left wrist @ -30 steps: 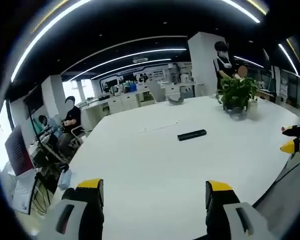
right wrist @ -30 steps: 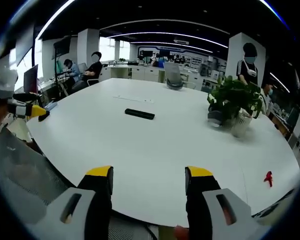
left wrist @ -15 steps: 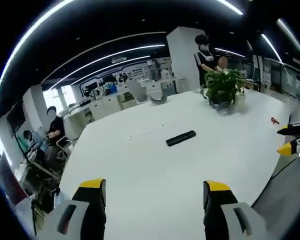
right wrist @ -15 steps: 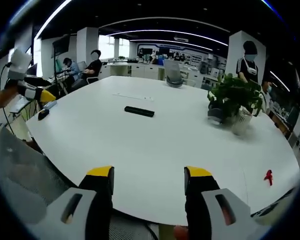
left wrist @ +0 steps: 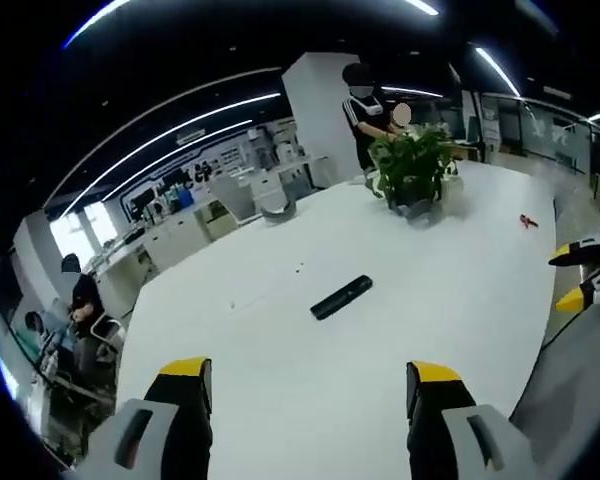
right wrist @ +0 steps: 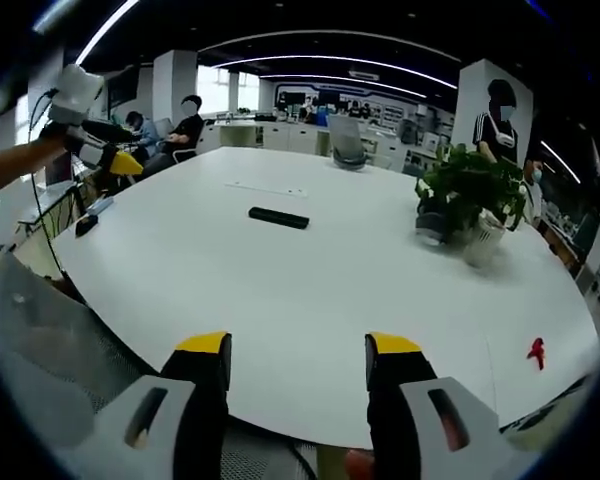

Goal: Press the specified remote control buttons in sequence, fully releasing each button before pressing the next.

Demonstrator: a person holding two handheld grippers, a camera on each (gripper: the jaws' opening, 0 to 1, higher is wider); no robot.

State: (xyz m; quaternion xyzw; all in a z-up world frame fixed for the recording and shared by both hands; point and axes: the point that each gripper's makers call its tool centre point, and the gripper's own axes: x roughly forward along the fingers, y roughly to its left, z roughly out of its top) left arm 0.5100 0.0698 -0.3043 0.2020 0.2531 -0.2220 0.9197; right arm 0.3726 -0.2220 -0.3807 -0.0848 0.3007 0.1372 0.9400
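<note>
A black remote control (left wrist: 341, 297) lies flat near the middle of the big white table (left wrist: 310, 390); in the right gripper view the remote (right wrist: 278, 217) sits well ahead and slightly left. My left gripper (left wrist: 300, 375) is open over the table's near edge, nothing between its yellow-tipped jaws. My right gripper (right wrist: 295, 348) is also open and empty, above the near edge. The right gripper's yellow tips (left wrist: 578, 275) show at the right side of the left gripper view. The left gripper (right wrist: 105, 150), held by a hand, shows at the left of the right gripper view.
A potted green plant (right wrist: 462, 196) stands on the table's far right, also seen as the plant (left wrist: 413, 170). A small red object (right wrist: 536, 350) lies near the right edge. A mesh chair back (right wrist: 40, 350) is at lower left. People stand and sit beyond the table.
The left gripper view has swung, so remote and plant sit further left and lower. In the right gripper view the left gripper has risen and moved inward. The remote has not moved.
</note>
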